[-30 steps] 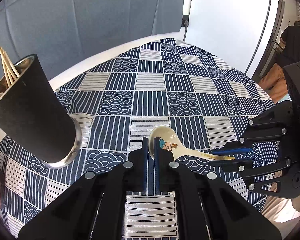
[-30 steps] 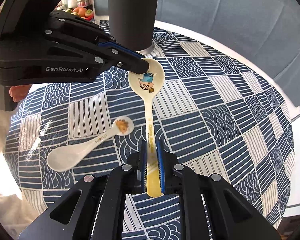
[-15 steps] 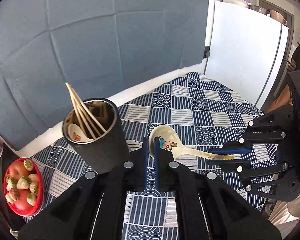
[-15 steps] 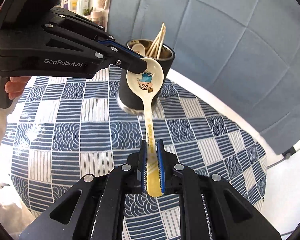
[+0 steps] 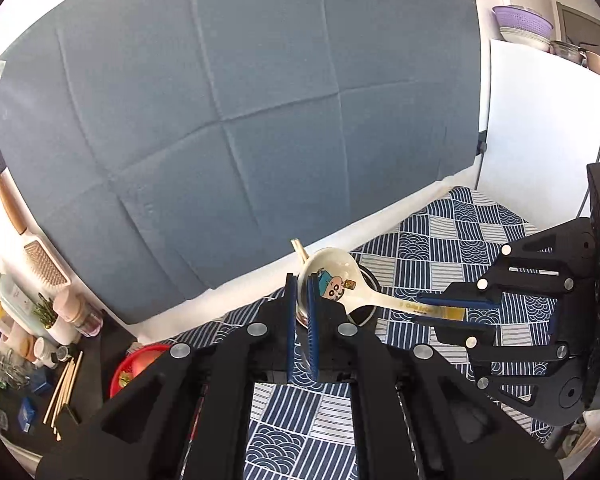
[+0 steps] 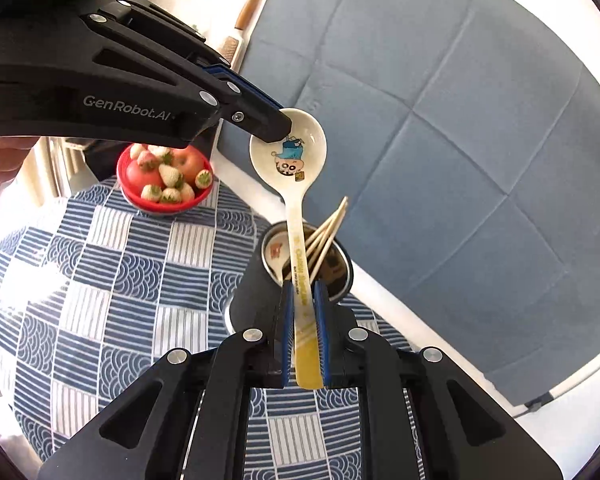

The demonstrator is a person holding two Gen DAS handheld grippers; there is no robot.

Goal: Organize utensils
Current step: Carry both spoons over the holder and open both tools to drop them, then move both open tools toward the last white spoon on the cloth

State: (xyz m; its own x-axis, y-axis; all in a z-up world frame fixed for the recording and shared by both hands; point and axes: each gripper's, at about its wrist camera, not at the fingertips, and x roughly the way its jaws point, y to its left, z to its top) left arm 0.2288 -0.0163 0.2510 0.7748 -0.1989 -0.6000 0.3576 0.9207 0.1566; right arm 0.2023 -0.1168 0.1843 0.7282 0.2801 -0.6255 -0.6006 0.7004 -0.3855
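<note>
A cream ceramic spoon (image 6: 290, 160) with a cartoon figure in its bowl and a yellow handle end hangs in the air above the table. My left gripper (image 5: 300, 280) is shut on the rim of the spoon (image 5: 336, 280) bowl. My right gripper (image 6: 303, 292) is shut on the yellow handle, also seen from the left wrist as the right gripper (image 5: 424, 308). Below the spoon stands a black utensil cup (image 6: 252, 296) holding several wooden chopsticks (image 6: 328, 228) and a small spoon. In the left wrist view the cup (image 5: 366, 312) is mostly hidden behind my fingers.
A red bowl of fruit (image 6: 164, 184) sits at the table's far left edge. The blue-and-white checked tablecloth (image 6: 112, 280) covers the table. A grey padded wall (image 5: 220, 120) stands behind. Loose chopsticks (image 5: 64, 388) and bottles lie on a side counter. A hand (image 6: 0, 160) grips the left tool.
Both grippers have risen with the spoon held between them, from just above the cloth to above the black cup. The views have tilted up toward the wall, and the cup now lies under the spoon.
</note>
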